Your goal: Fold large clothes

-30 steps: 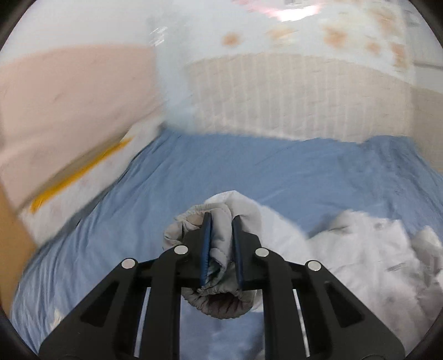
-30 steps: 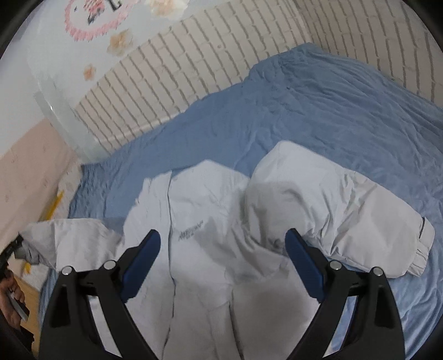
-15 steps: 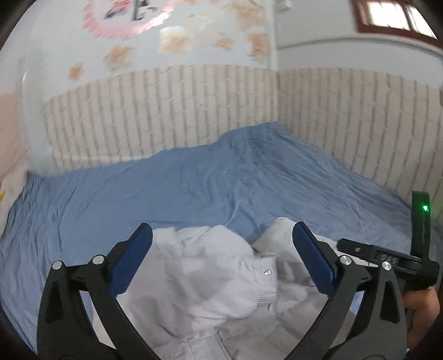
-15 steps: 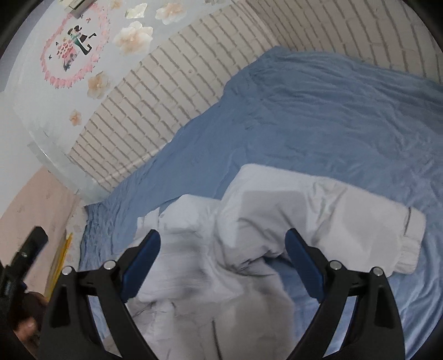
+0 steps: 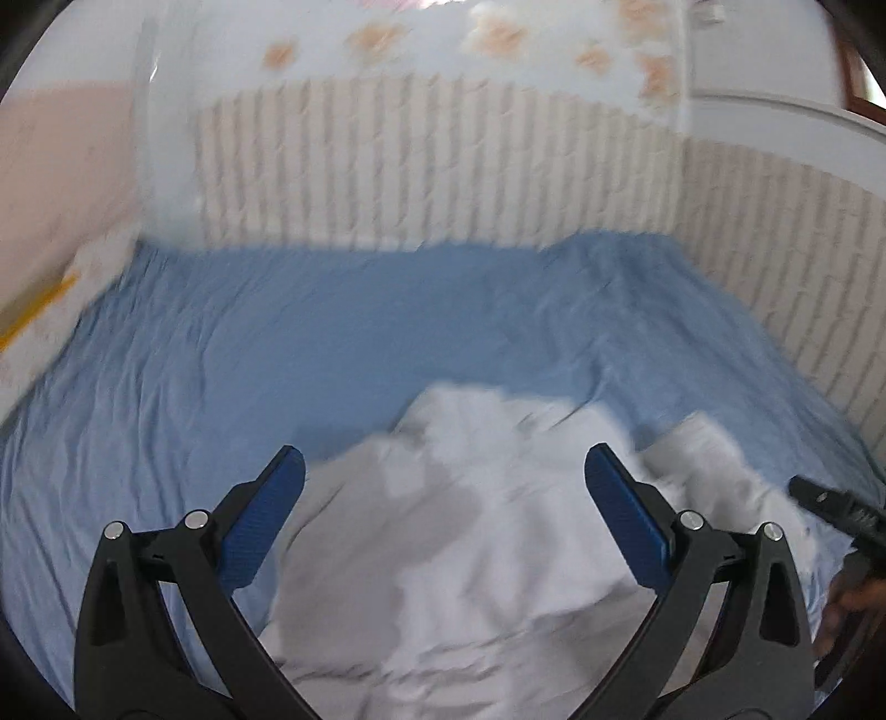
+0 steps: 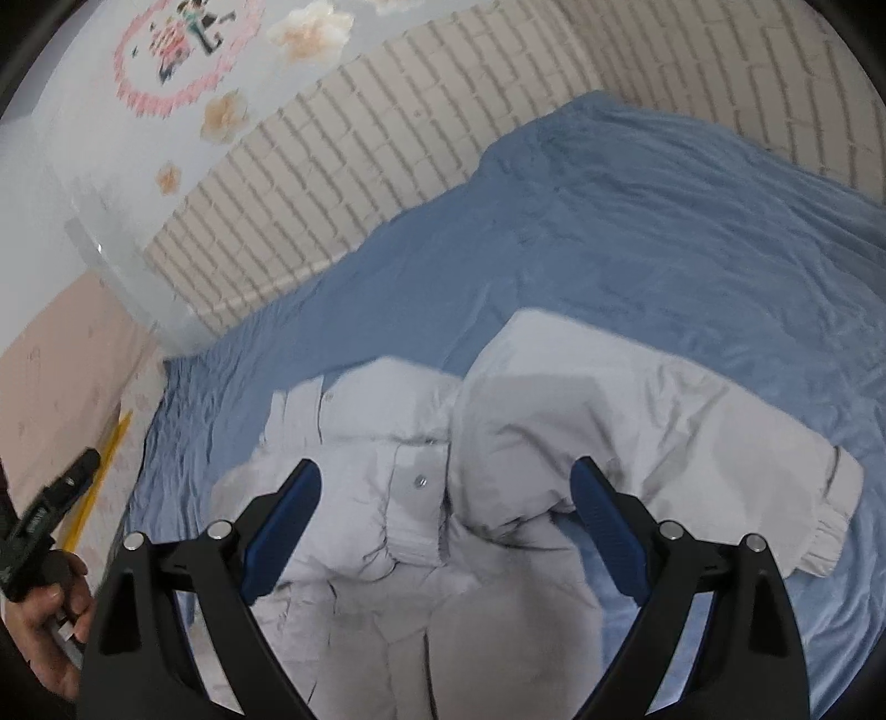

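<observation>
A pale grey padded jacket [image 6: 498,487] lies front up on the blue bedsheet [image 6: 637,243]. One sleeve [image 6: 681,443] is folded across its chest, with the elastic cuff at the right. In the blurred left wrist view the jacket [image 5: 470,543] is a crumpled heap below the fingers. My left gripper [image 5: 443,487] is open wide above it, holding nothing. My right gripper [image 6: 446,493] also hangs open over the jacket's front, apart from the cloth. The jacket's lower part is hidden behind the gripper frames.
White brick-pattern walls [image 6: 343,166] close off the bed's far side and right side. A wall sticker [image 6: 183,50] hangs above. A pink panel [image 6: 61,365] and a yellow strip [image 6: 105,459] border the bed's left edge. A hand [image 6: 52,620] holds the other gripper at lower left.
My left gripper let go of the sleeve cuff it held, opened wide and swung over the jacket. The released sleeve now lies on the jacket. The right gripper shifted slightly and stayed open.
</observation>
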`<state>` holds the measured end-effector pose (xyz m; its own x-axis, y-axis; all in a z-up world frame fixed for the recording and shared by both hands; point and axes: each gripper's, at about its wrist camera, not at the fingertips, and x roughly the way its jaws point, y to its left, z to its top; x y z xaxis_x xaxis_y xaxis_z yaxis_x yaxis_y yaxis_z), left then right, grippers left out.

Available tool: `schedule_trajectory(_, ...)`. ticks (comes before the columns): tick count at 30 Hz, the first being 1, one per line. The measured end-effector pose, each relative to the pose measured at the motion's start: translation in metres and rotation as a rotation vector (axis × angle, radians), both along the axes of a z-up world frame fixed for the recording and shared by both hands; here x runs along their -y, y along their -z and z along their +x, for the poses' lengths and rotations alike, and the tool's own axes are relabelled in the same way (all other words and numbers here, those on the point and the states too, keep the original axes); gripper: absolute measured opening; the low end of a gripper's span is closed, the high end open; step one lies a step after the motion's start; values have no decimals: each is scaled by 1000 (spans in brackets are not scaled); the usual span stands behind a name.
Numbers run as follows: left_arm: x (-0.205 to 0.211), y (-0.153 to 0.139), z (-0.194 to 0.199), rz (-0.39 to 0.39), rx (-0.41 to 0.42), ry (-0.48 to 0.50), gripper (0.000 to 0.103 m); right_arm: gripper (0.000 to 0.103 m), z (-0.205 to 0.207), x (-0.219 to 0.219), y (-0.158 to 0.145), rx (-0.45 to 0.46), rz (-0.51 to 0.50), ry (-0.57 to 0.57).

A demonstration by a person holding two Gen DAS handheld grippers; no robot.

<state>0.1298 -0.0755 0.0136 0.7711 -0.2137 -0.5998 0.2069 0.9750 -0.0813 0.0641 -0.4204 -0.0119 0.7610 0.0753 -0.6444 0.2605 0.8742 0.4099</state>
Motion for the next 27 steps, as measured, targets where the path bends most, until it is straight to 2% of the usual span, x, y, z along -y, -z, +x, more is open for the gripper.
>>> schedule_trajectory(3, -47, 37, 15, -13, -94, -102, 100, 92, 19, -24, 16, -48, -40, -80)
schedule_trajectory(6, -103, 83, 30, -1, -188, -230, 100, 91, 33, -49, 29, -90, -141, -137)
schedule_trajectory(8, -140, 108, 38, -40, -253, -283, 100, 91, 37, -55, 31, -103, -160, -139)
schedule_trajectory(9, -160, 122, 42, -93, -296, -301, 100, 91, 39, -57, 31, -104, -160, -143)
schedule_trajectory(11, -185, 142, 51, -206, -370, -284, 100, 92, 41, -60, 28, -100, -175, -148)
schedule_trajectory(12, -193, 150, 57, -300, -391, -229, 100, 92, 42, -62, 27, -100, -195, -150)
schedule_trajectory(14, -189, 158, 65, -348, -392, -148, 100, 92, 42, -63, 25, -103, -236, -147)
schedule_trajectory(16, -167, 163, 78, -329, -420, -42, 100, 92, 43, -64, 26, -115, -267, -146)
schedule_trajectory(18, -139, 176, 93, -254, -461, 23, 100, 92, 45, -63, 29, -128, -276, -149)
schedule_trajectory(19, -124, 184, 101, -195, -477, 31, 100, 92, 46, -63, 31, -135, -282, -149)
schedule_trajectory(22, -96, 204, 121, -100, -537, 16, 100, 92, 47, -62, 33, -139, -289, -144)
schedule_trajectory(24, -83, 209, 124, -59, -514, -4, 99, 92, 48, -57, 34, -136, -269, -138)
schedule_trajectory(25, -73, 207, 122, -22, -485, 17, 81, 92, 49, -56, 35, -137, -266, -136)
schedule_trajectory(26, -62, 203, 119, 7, -461, 53, 56, 92, 50, -56, 37, -139, -269, -135)
schedule_trajectory(27, -56, 198, 117, 45, -442, 48, 50, 92, 52, -57, 39, -141, -276, -137)
